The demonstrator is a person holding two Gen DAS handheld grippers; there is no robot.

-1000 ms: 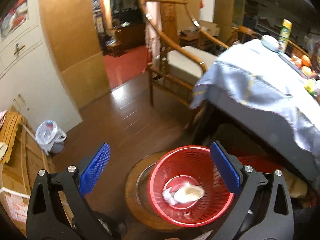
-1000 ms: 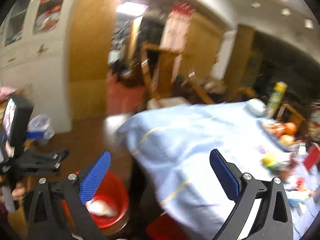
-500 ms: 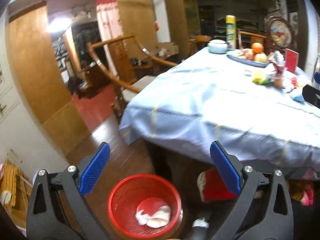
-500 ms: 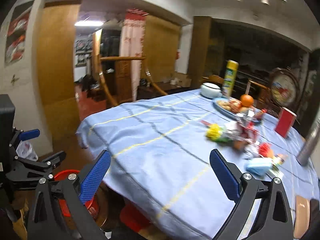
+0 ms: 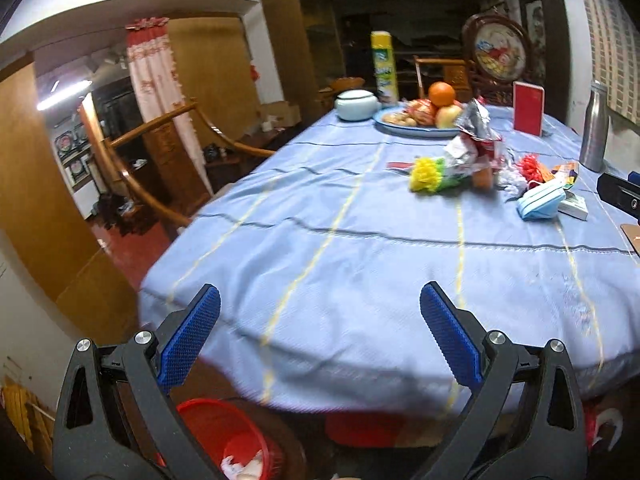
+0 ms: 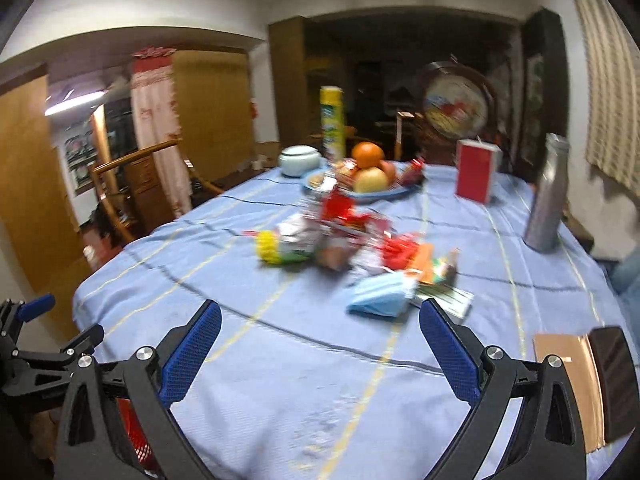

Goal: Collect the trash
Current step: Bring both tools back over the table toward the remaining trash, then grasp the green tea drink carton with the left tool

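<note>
A: Which step was in hand?

B: I'd judge it the reach for another piece. Both tools were released and carried nothing: the left gripper [image 5: 320, 336] and the right gripper [image 6: 320, 350] each had blue pads spread wide over the blue tablecloth [image 5: 360, 248].

A: And where was the trash?

B: Ahead of both, on the cloth. From the right gripper, the crumpled face mask [image 6: 382, 294] lay just beyond the fingertips, slightly right of centre, with the heap of wrappers [image 6: 340, 236] further forward. From the left gripper the same face mask [image 5: 538, 202] sat well ahead and off to the right.

A: So what did the next move call for?

B: Probably carrying the right gripper forward until its pads straddled the mask, then squeezing. It's soft and flat, so the pads would need to come down low on the cloth.

A: Did one camera show something the other missed?

B: The left view caught the red basket [image 5: 224, 432] below and behind its left finger, under the table edge, with white scraps already inside. The right view showed the steel bottle [image 6: 546, 196] whole, and a brown card [image 6: 568, 380] by its right finger.
</note>
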